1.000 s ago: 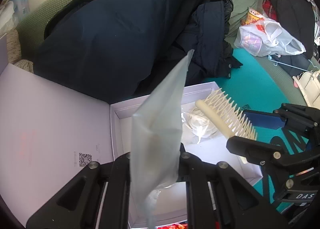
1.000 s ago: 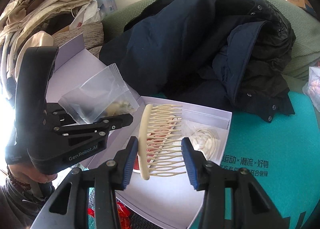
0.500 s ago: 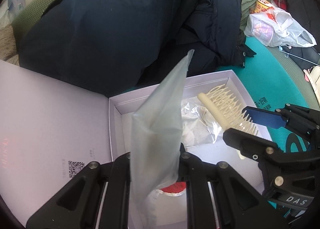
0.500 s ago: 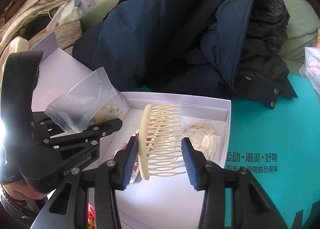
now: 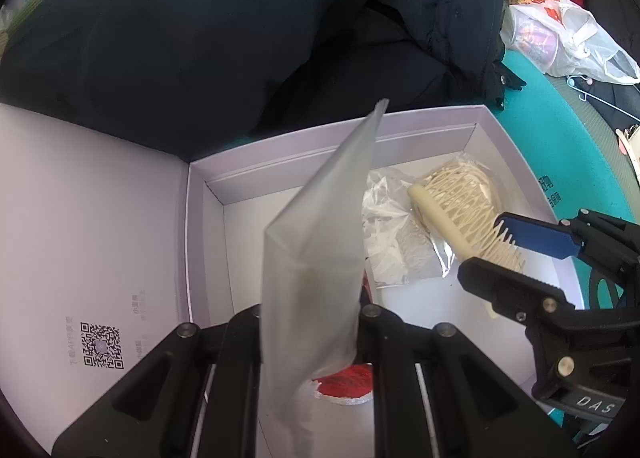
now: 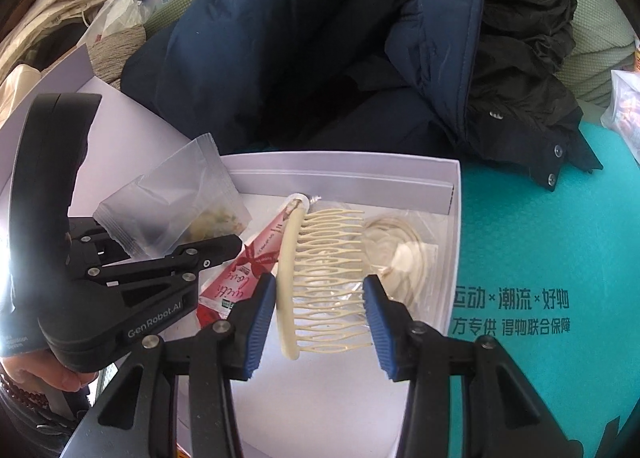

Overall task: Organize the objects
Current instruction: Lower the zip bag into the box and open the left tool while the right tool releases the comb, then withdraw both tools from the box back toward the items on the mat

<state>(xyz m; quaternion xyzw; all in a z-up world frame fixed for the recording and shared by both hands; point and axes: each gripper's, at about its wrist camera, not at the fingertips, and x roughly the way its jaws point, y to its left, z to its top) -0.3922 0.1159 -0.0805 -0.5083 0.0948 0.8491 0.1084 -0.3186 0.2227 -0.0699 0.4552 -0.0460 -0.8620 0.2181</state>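
Observation:
My left gripper [image 5: 310, 322] is shut on a frosted plastic pouch [image 5: 320, 250] and holds it upright over the open lilac box [image 5: 340, 134]. The pouch [image 6: 176, 206] and left gripper [image 6: 216, 248] also show in the right wrist view. My right gripper [image 6: 320, 298] is shut on a cream hair comb [image 6: 320, 274], held over the box [image 6: 452, 226]; the comb also shows in the left wrist view [image 5: 452, 218]. In the box lie a clear bag with a cream coil [image 6: 400, 254] and a red sachet [image 6: 248, 274].
The box lid [image 5: 88, 226] lies open to the left. A dark navy jacket [image 5: 240, 18] is heaped behind the box. A teal mat [image 6: 540, 258] lies to the right. A white plastic bag [image 5: 560, 38] sits at the far right.
Both grippers have moved forward and lower over the box with their loads. The red sachet in the box has come into view.

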